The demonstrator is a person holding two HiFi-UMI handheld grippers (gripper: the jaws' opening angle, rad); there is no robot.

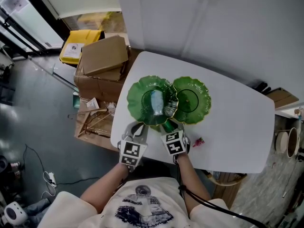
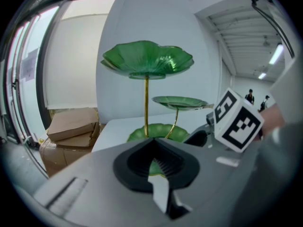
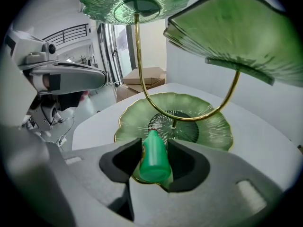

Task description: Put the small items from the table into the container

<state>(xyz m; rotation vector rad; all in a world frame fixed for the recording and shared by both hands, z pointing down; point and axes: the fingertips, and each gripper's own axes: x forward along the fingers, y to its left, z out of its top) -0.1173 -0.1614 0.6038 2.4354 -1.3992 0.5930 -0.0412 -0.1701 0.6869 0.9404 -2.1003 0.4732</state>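
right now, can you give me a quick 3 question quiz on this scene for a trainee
1. What is the right gripper shut on?
A. a red cap
B. a small green bottle
C. a gold spoon

2. True or false: the small red item lies in one of the dishes.

3. Fill in: the green stand carries ___ leaf-shaped dishes at different heights.

Key
1. B. The bottle sits between the jaws, its neck pointing at the lowest dish.
2. False. It lies on the white table, beside the stand.
3. Three.
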